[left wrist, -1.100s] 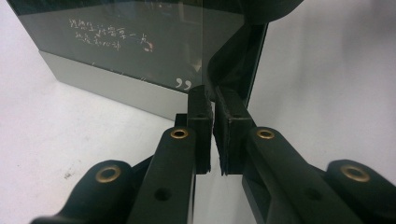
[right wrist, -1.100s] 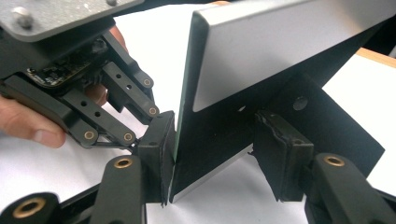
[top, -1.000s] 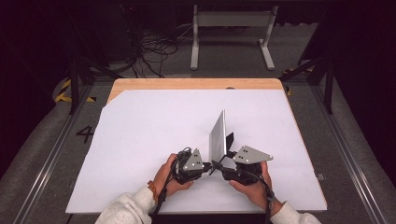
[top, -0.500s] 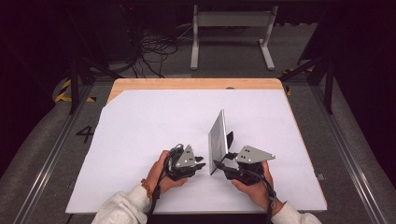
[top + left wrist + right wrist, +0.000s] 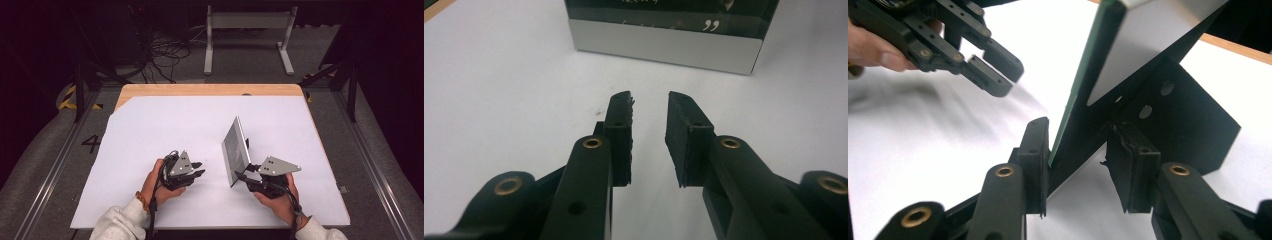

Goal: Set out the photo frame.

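A silver-faced picture frame (image 5: 236,150) stands tilted on its black back prop (image 5: 1173,115) on the white table cover (image 5: 165,125). My right gripper (image 5: 241,176) straddles the frame's near lower corner. Its jaws have just been closing: one pad lies against the frame's green edge (image 5: 1083,75), the other stands a sliver off the prop. My left gripper (image 5: 199,169) hovers to the frame's left, clear of it. Its jaws have just been opening and nothing is between them (image 5: 649,107). The frame's silver base (image 5: 664,45) stands ahead of it. The left gripper (image 5: 998,75) also shows beyond the frame.
The white cover ends at a wooden table strip (image 5: 200,90) at the far side. Behind the table, on the dark floor, are a grey metal stand (image 5: 247,22) and loose cables (image 5: 160,55). Rails run along both sides of the table.
My left gripper has drawn away to the left from the frame and its jaws have parted. The right gripper has stayed at the frame's near corner, and the frame has kept its place.
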Demonstrator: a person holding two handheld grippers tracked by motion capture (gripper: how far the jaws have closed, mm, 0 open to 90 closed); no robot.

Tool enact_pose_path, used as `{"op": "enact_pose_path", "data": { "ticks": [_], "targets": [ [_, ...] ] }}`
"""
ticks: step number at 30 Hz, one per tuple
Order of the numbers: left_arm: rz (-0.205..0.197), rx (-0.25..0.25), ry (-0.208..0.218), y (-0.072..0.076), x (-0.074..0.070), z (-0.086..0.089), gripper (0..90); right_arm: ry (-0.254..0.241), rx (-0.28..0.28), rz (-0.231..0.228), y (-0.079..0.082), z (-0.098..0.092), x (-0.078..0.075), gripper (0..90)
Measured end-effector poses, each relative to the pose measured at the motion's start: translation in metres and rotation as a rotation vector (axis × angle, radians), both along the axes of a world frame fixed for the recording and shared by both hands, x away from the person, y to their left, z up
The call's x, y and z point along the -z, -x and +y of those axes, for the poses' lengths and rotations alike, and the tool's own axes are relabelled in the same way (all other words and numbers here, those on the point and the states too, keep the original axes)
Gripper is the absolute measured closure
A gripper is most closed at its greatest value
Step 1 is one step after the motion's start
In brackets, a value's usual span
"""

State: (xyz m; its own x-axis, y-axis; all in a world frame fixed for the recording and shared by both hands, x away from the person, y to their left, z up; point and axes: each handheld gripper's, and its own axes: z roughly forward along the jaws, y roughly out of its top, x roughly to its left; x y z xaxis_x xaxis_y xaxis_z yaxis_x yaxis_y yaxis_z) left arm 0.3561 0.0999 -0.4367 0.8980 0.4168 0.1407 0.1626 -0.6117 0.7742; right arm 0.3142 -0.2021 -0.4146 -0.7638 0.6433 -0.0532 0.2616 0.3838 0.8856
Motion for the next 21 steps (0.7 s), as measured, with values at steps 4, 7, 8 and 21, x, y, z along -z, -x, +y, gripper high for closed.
{"op": "enact_pose_path", "data": {
  "ticks": [4, 7, 8, 21],
  "targets": [
    [0.0, 0.0, 0.003, 0.002, 0.0, 0.007, 71.9, 0.009, 0.018, -0.001, 0.002, -0.004, 0.0, 61.3],
    [0.006, 0.001, 0.012, 0.004, -0.001, 0.012, 71.9, 0.005, 0.031, 0.002, 0.002, -0.007, -0.001, 61.2],
    [0.009, -0.004, 0.019, 0.006, -0.002, 0.013, 71.8, 0.006, 0.038, 0.002, 0.002, -0.007, -0.001, 61.4],
    [0.017, -0.018, 0.019, 0.013, -0.001, 0.026, 66.6, -0.008, 0.054, 0.035, -0.006, -0.002, 0.013, 51.5]
  ]
}}
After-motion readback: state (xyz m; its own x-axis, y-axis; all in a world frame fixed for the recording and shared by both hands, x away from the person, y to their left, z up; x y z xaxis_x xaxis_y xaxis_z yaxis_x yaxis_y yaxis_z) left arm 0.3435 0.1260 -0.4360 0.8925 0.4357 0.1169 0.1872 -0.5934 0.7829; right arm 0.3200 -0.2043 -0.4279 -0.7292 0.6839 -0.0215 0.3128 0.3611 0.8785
